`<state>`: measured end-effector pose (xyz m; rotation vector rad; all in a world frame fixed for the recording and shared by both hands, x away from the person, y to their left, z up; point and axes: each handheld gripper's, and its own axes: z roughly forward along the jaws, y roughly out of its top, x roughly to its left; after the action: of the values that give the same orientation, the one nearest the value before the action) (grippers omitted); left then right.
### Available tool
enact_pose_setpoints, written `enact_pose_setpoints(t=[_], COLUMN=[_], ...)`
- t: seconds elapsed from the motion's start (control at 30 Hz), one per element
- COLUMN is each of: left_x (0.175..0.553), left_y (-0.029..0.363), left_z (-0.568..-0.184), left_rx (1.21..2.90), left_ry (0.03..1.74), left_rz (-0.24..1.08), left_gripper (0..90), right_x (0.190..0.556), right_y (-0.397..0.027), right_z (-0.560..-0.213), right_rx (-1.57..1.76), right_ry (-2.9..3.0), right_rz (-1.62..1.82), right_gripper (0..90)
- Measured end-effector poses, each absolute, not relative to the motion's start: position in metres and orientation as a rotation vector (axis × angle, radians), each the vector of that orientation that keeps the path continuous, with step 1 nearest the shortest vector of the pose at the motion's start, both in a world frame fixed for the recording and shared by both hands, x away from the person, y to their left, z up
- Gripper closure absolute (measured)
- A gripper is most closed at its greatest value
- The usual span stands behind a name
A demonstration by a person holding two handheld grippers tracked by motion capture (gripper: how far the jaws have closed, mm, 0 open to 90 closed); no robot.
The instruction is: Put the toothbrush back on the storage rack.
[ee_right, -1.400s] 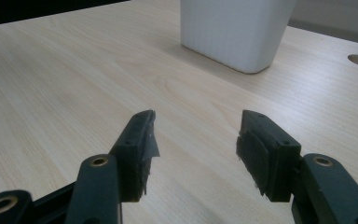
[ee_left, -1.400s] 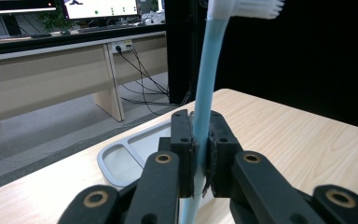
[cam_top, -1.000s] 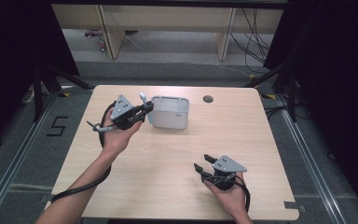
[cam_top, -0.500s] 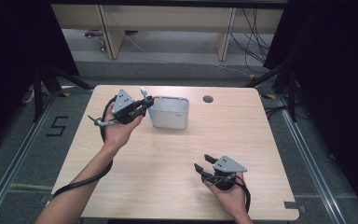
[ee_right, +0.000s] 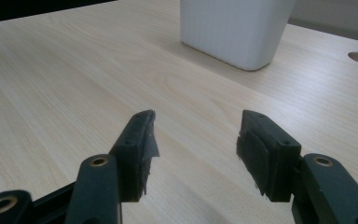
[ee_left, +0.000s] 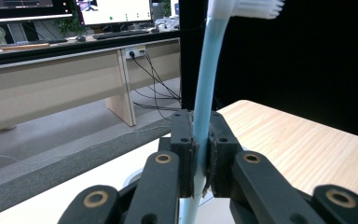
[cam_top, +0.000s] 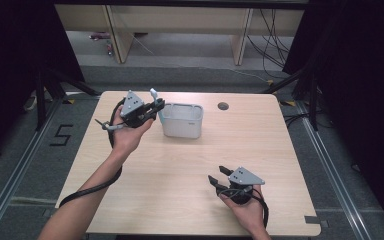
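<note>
I hold my left tongs (cam_top: 156,105) up near the far left part of the counter (cam_top: 280,150). They are squeezed tight on a toothbrush (ee_left: 206,93). The toothbrush has a light blue handle and white bristles at the top. In the left gripper view the handle stands up straight between the two black jaws, and the jaws press on it from both sides. The bristle end pokes up past the jaws. From the high view the toothbrush (cam_top: 153,94) sticks up just beside the left rim of a white cup (cam_top: 182,121). I cannot tell if it touches the cup.

The white cup sits on the counter at the far side, near the middle. It is boxy with round corners. I see no words or labels on it in the right gripper view, where its side (ee_right: 235,28) is plain white.

My right tongs (cam_top: 219,177) are low at the near right part of the counter, well apart from the cup. Their jaws stand wide open and there is nothing between them, just bare wood below.

There is a small round hole (cam_top: 223,106) in the counter, to the right of the cup. On the floor to the left of the counter I can read a big number 5 (cam_top: 62,135).
</note>
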<state>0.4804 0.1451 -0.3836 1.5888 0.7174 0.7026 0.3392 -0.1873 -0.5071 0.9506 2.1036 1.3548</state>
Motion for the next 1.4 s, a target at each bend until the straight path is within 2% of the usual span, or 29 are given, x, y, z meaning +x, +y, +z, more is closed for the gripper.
enact_pose_setpoints(t=[1.4], left_x=[0.514], left_y=[0.139], left_z=[-0.379], left_rx=[1.577], left_ry=[0.737], left_rz=[0.742], left_gripper=[83.1], right_x=[0.342], right_y=[-0.189], right_z=[-0.509], right_rx=[0.910], right_ry=[2.106], right_rz=[1.347], right_gripper=[45.3])
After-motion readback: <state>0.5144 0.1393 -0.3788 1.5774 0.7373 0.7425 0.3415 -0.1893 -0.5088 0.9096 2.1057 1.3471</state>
